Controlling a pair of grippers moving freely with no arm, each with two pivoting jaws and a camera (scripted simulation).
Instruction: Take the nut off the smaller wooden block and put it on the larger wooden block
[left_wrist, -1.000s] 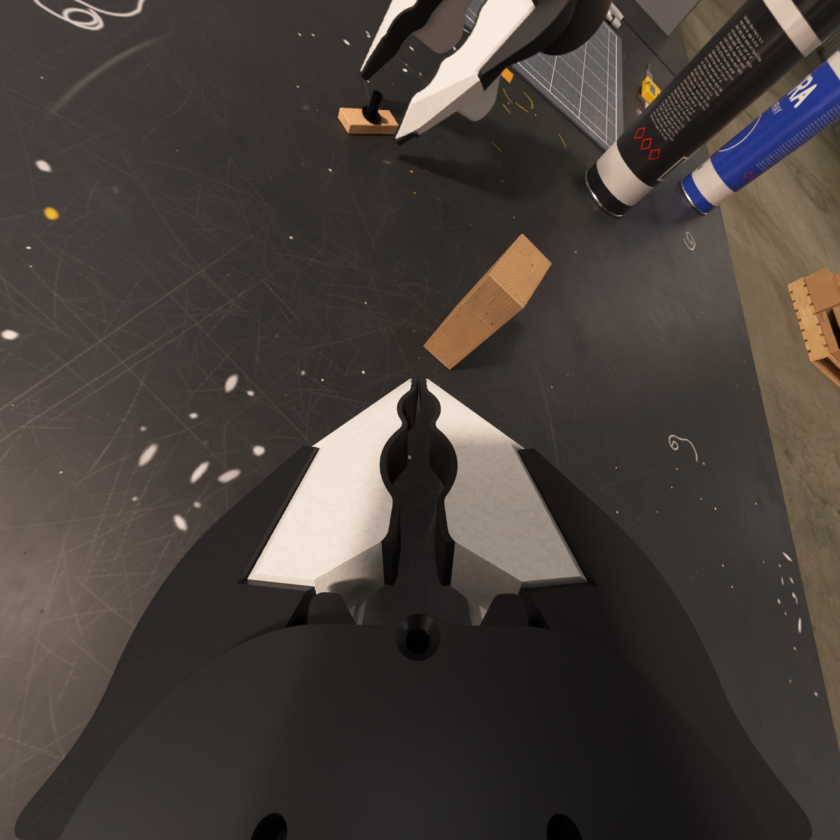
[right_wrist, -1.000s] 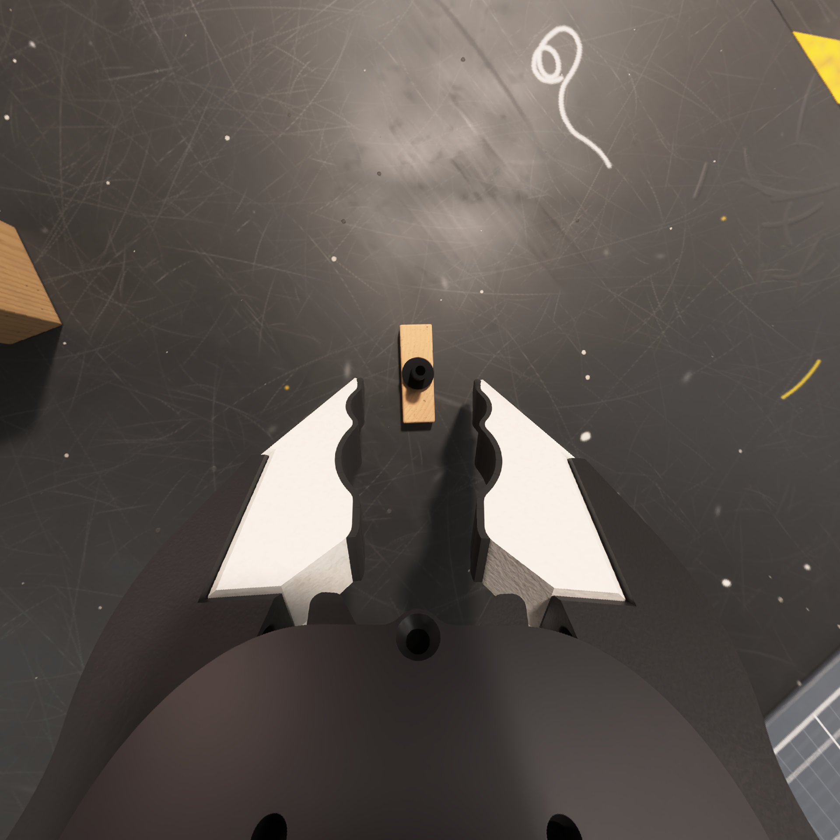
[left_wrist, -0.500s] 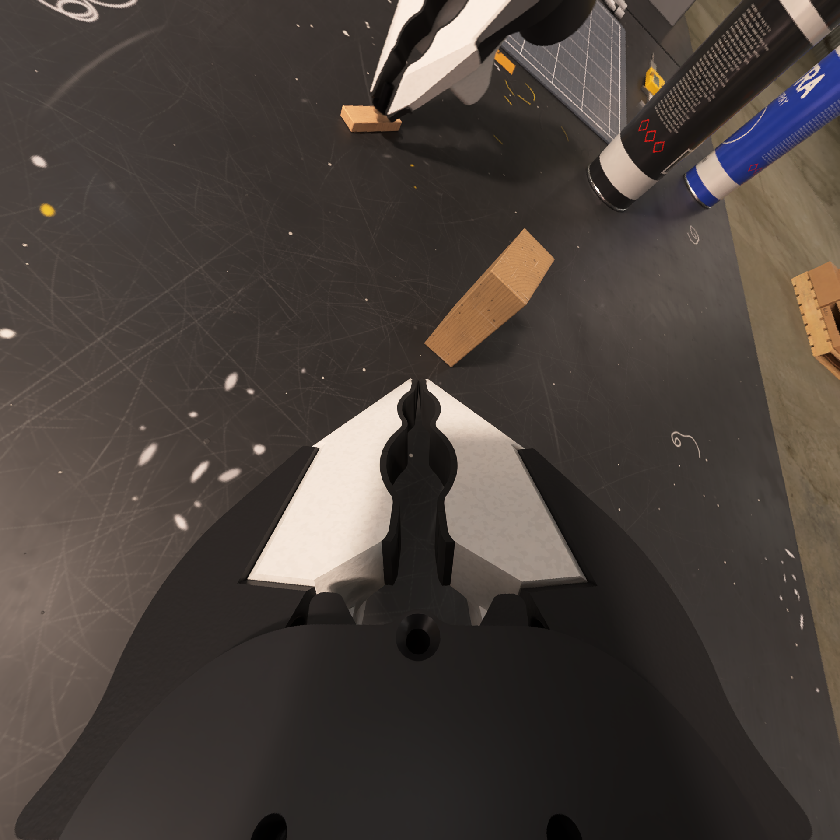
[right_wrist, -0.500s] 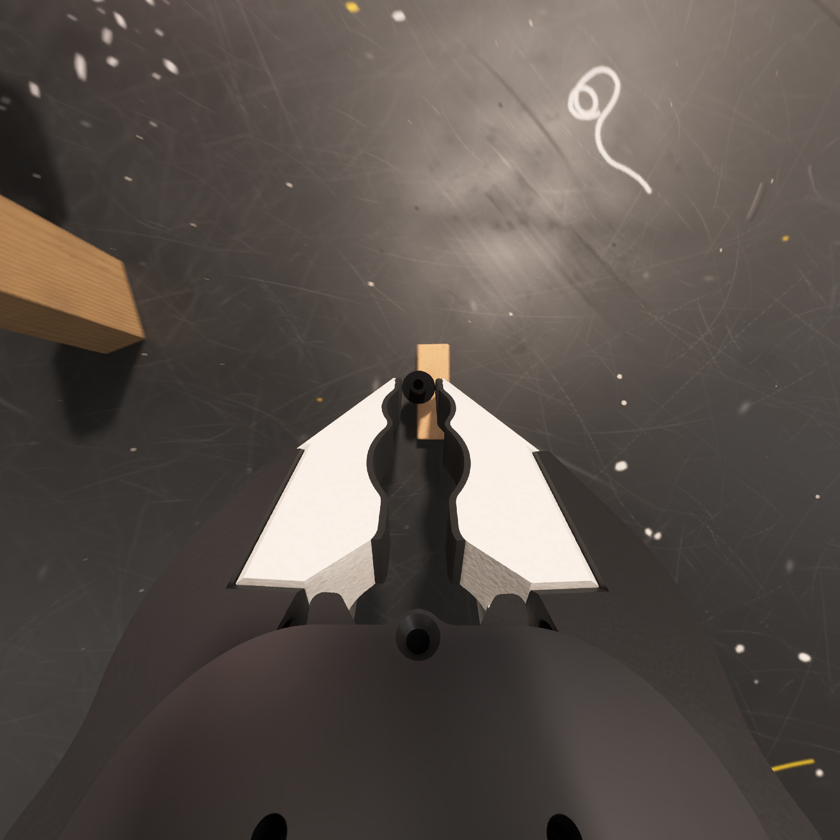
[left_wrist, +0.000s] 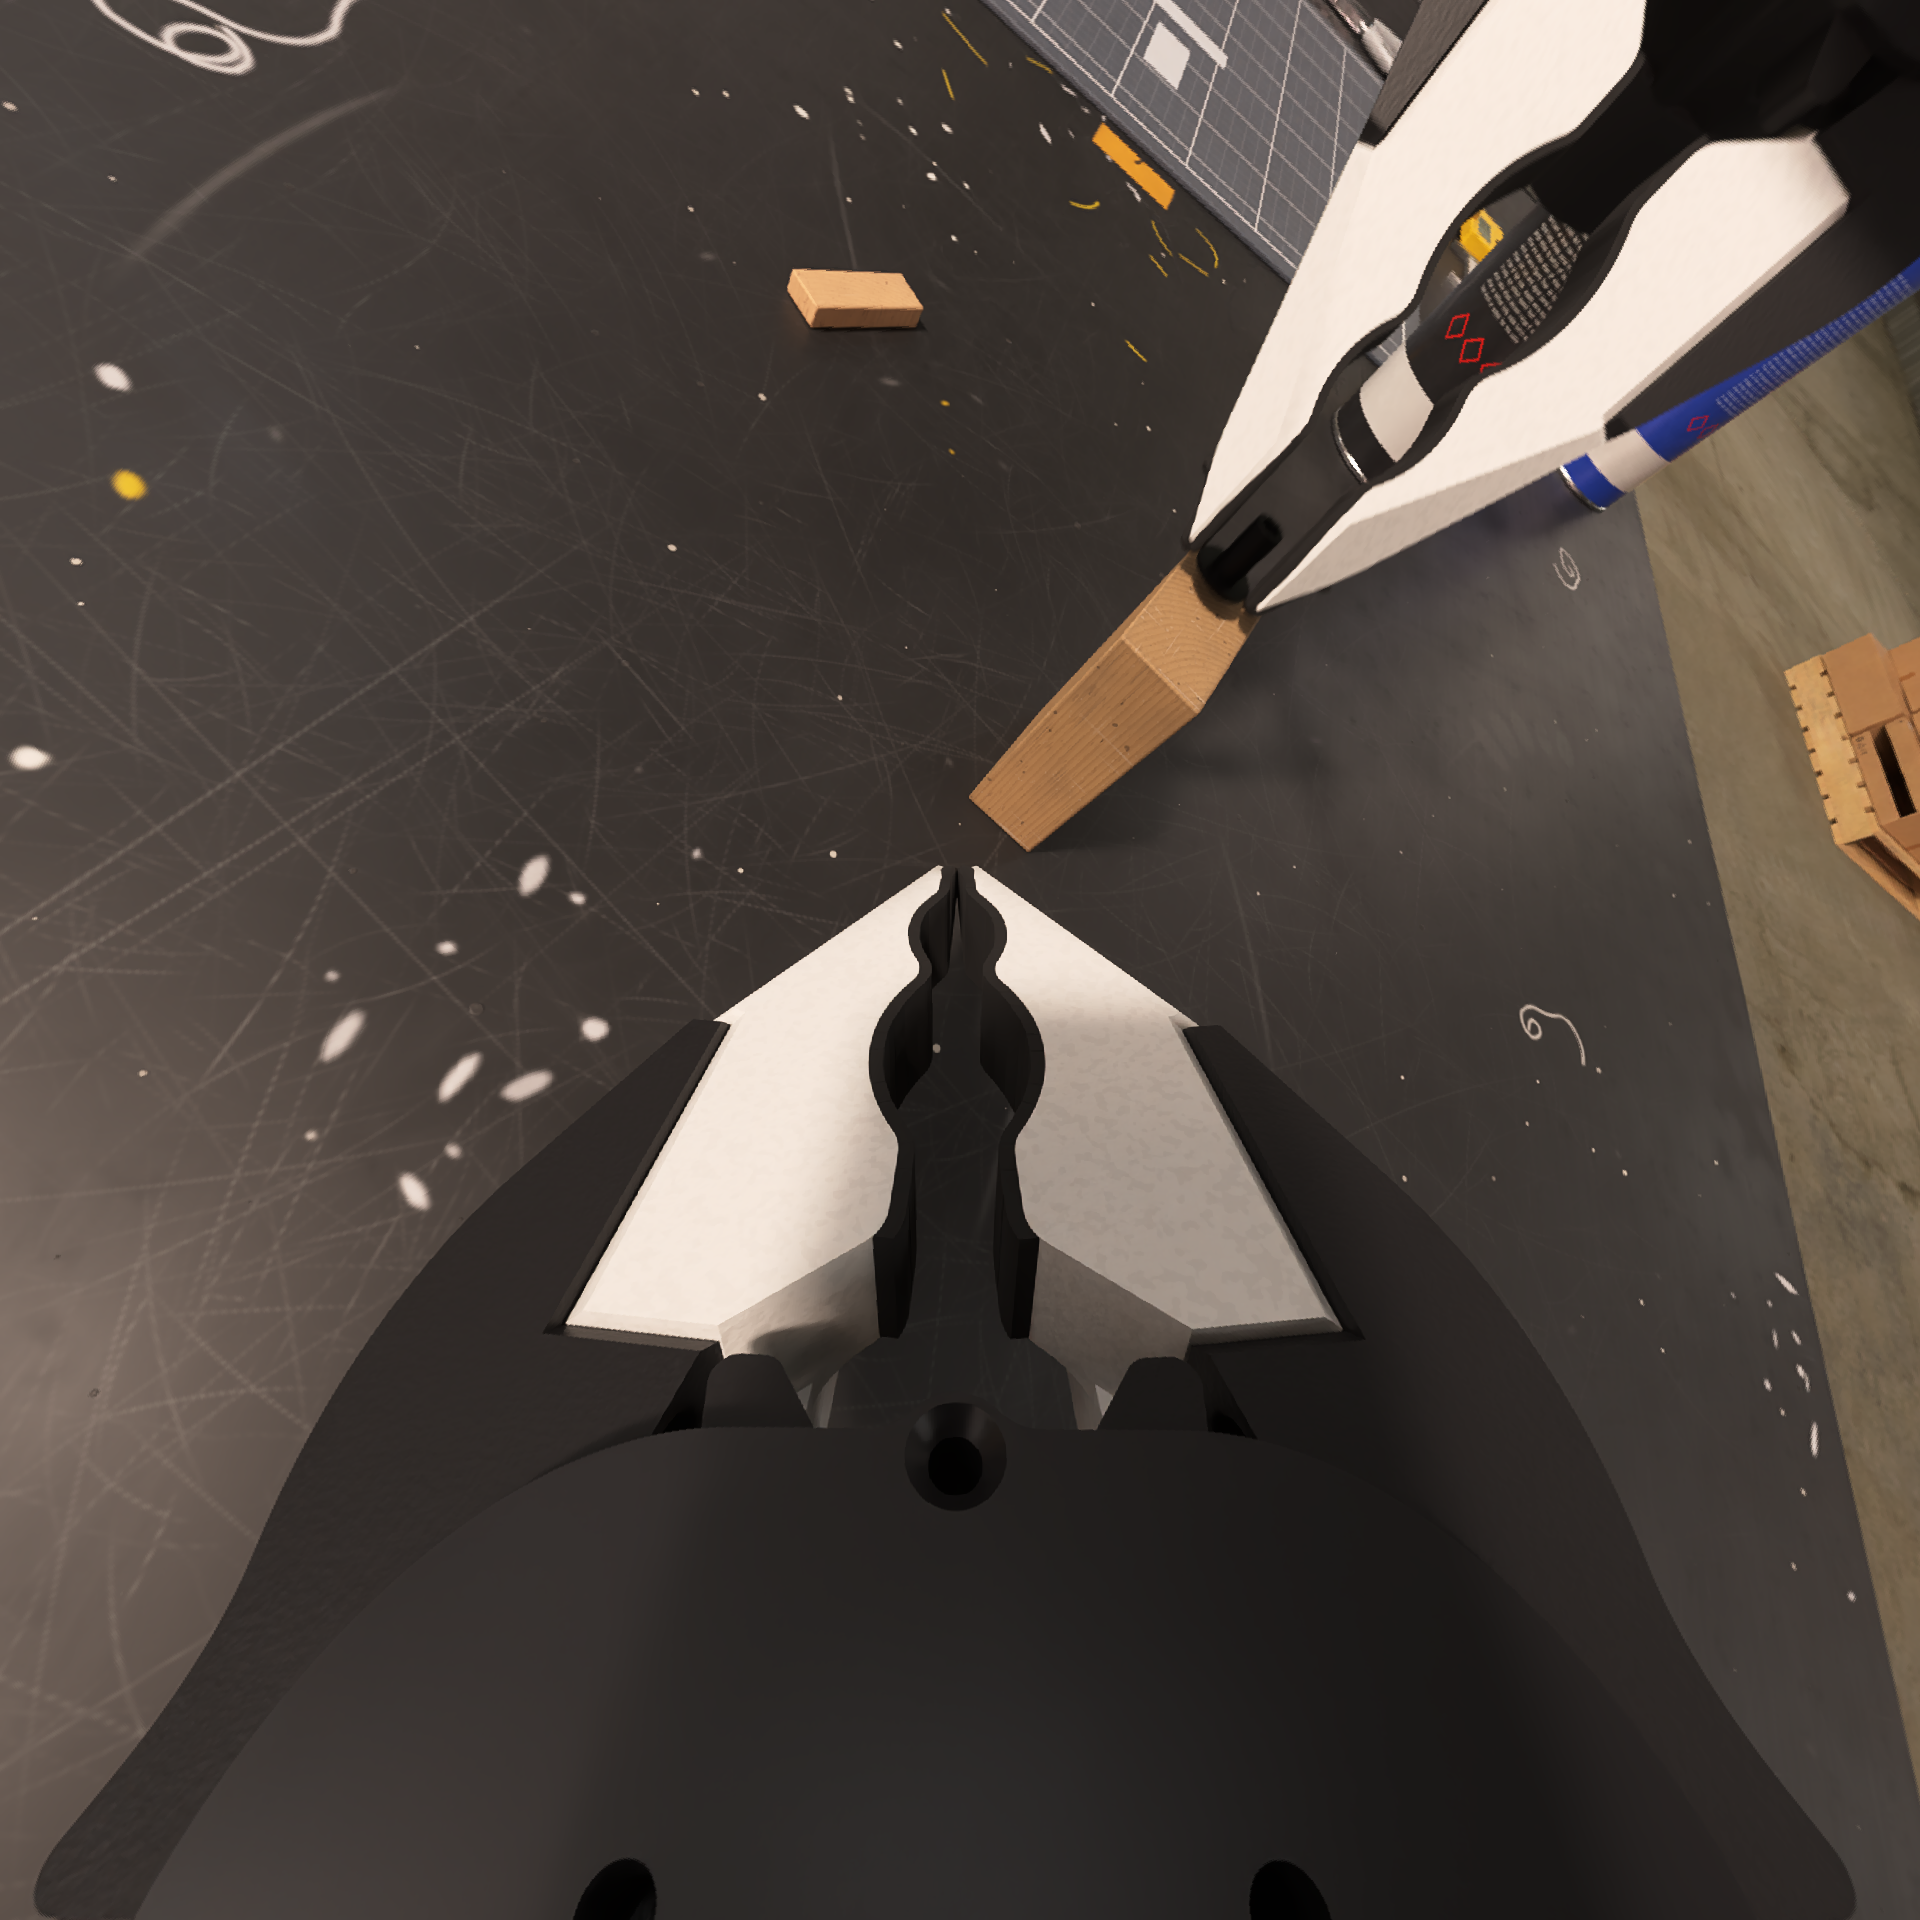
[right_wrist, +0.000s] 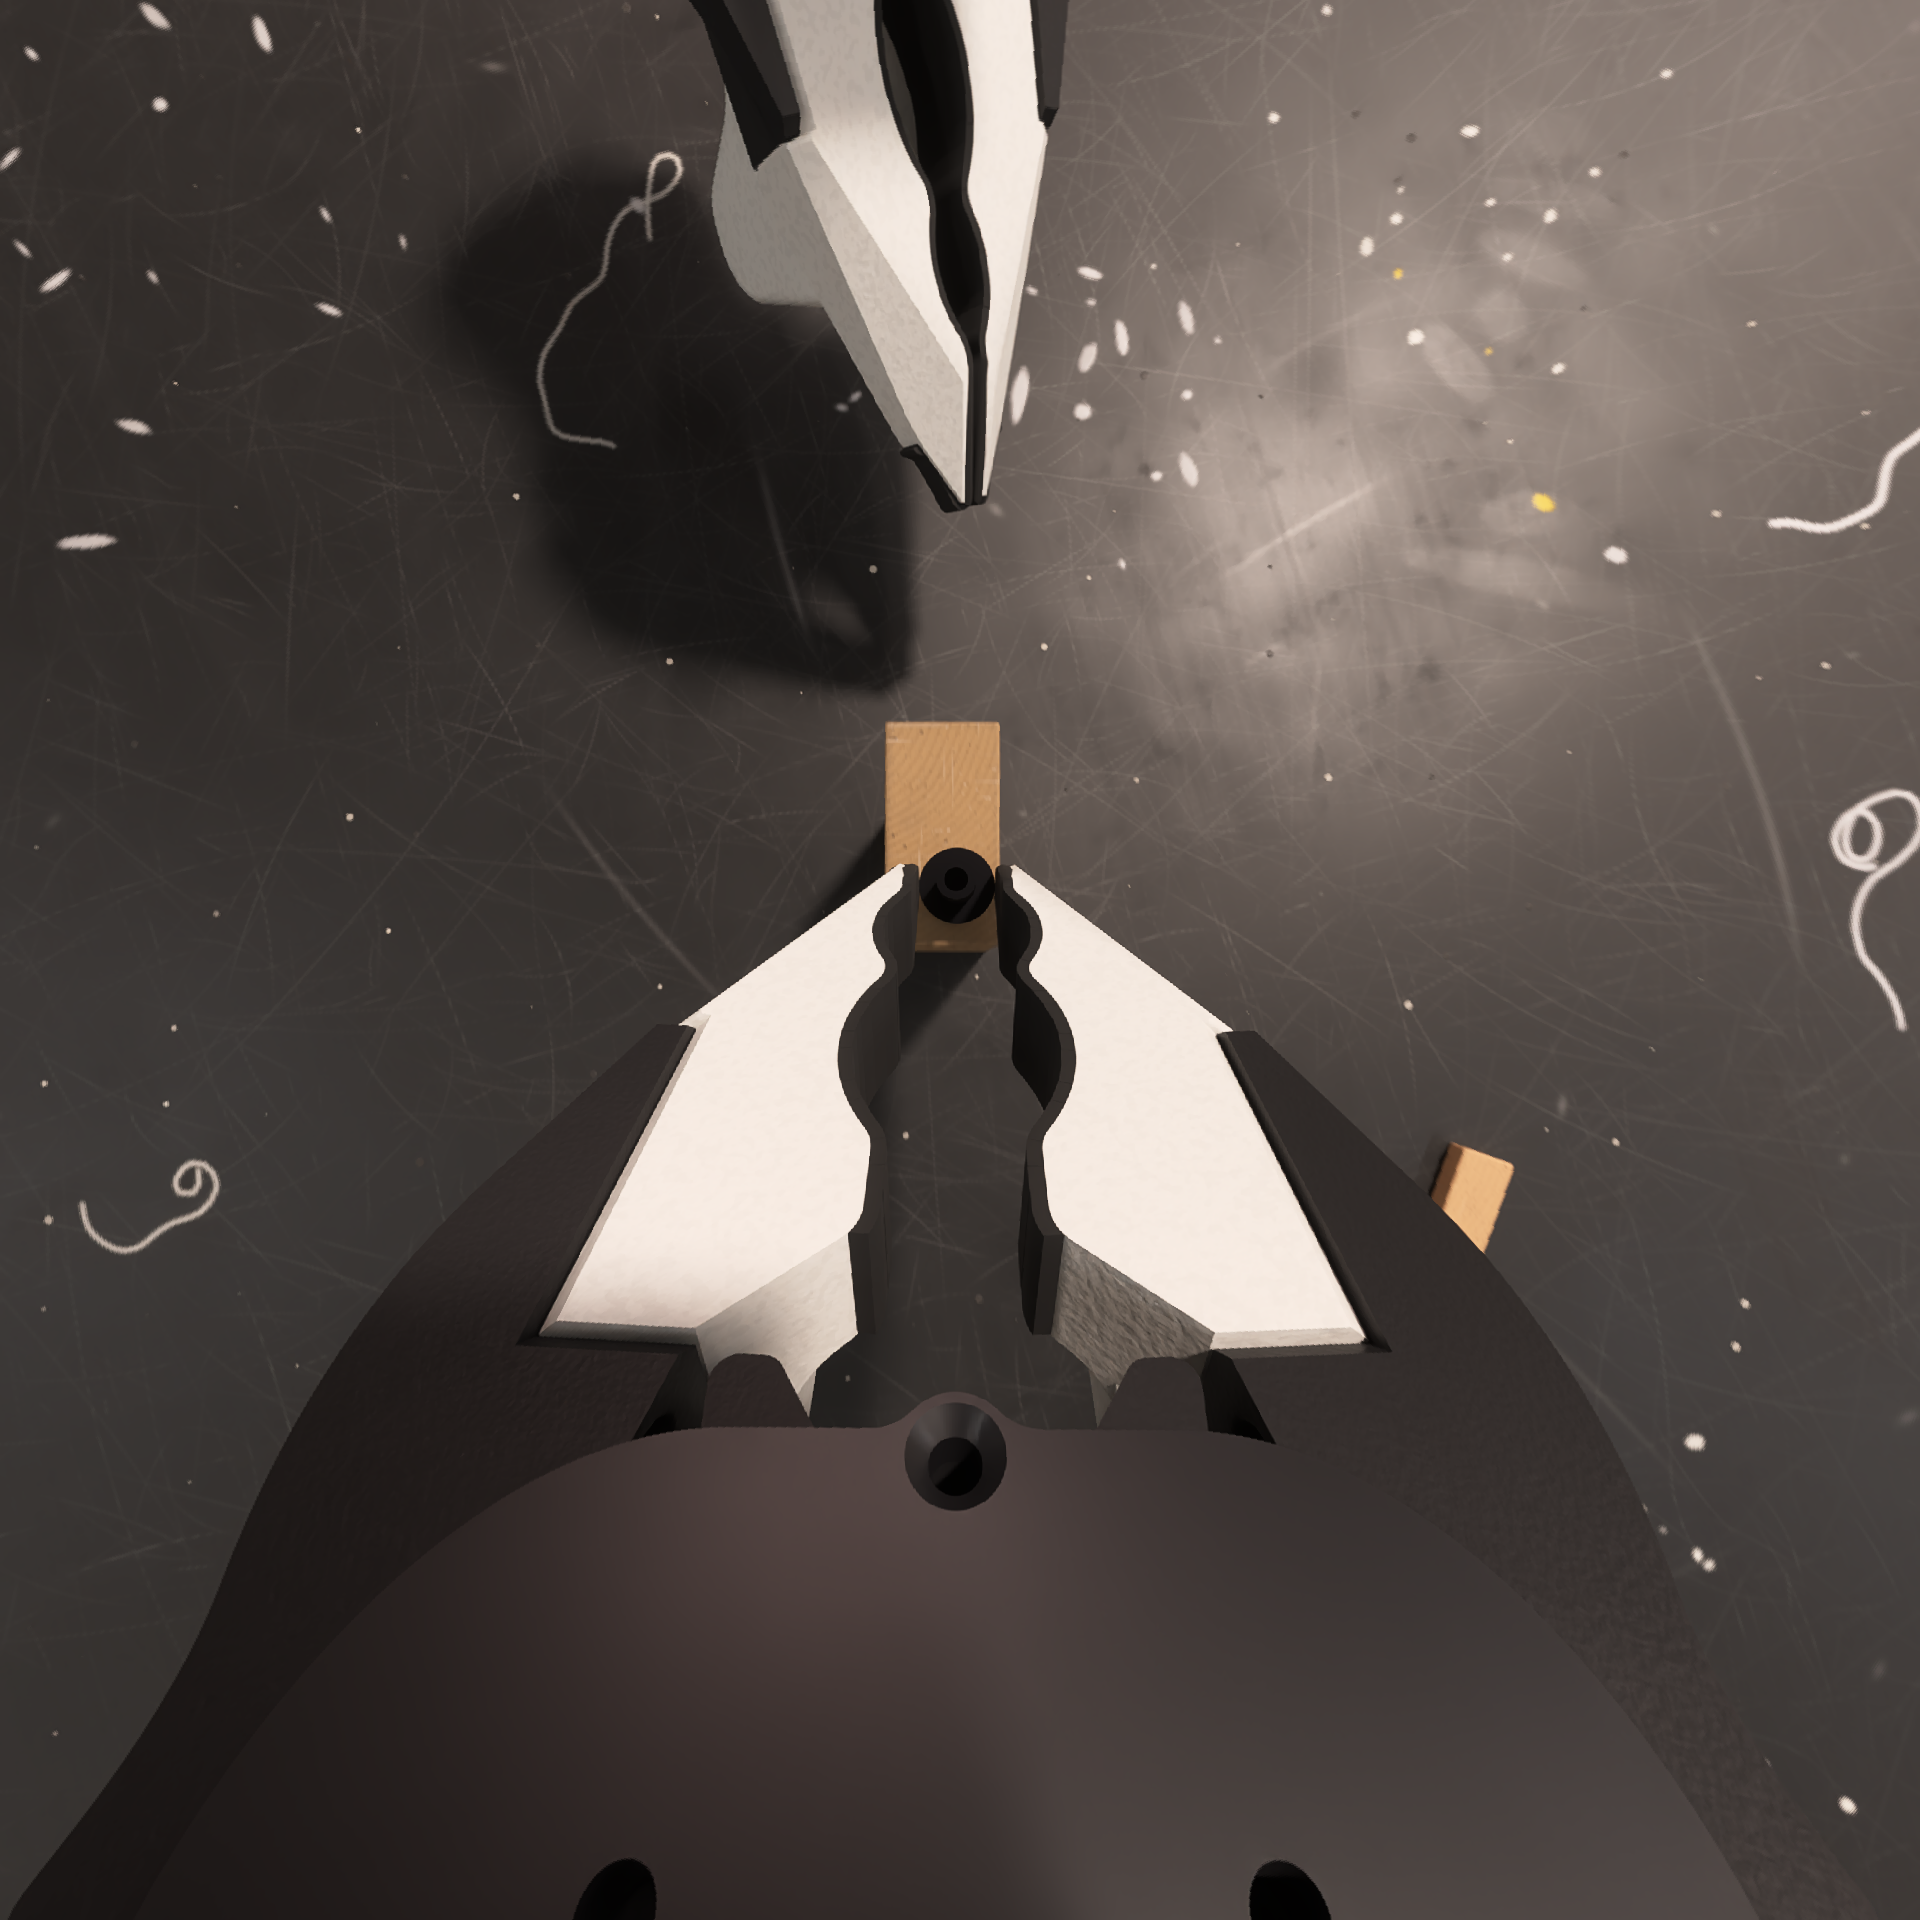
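The right tool (right_wrist: 954, 894) gripped the nut (right_wrist: 954, 885) right above the larger wooden block (right_wrist: 941, 795). Lowering it straight and releasing only once seated seemed wisest. The left tool (left_wrist: 956, 878) was closed and empty.

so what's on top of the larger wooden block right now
The black nut sits over the larger wooden block, pinched in the right claw. Whether it touches the wood is hidden. Nothing else is on the block.

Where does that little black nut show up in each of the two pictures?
Left wrist view: the nut is upper right, between the tips of the far tongs, at the larger wooden block.
Right wrist view: the nut is centre, between the near tongs' tips.
Shared landmark: the larger wooden block.
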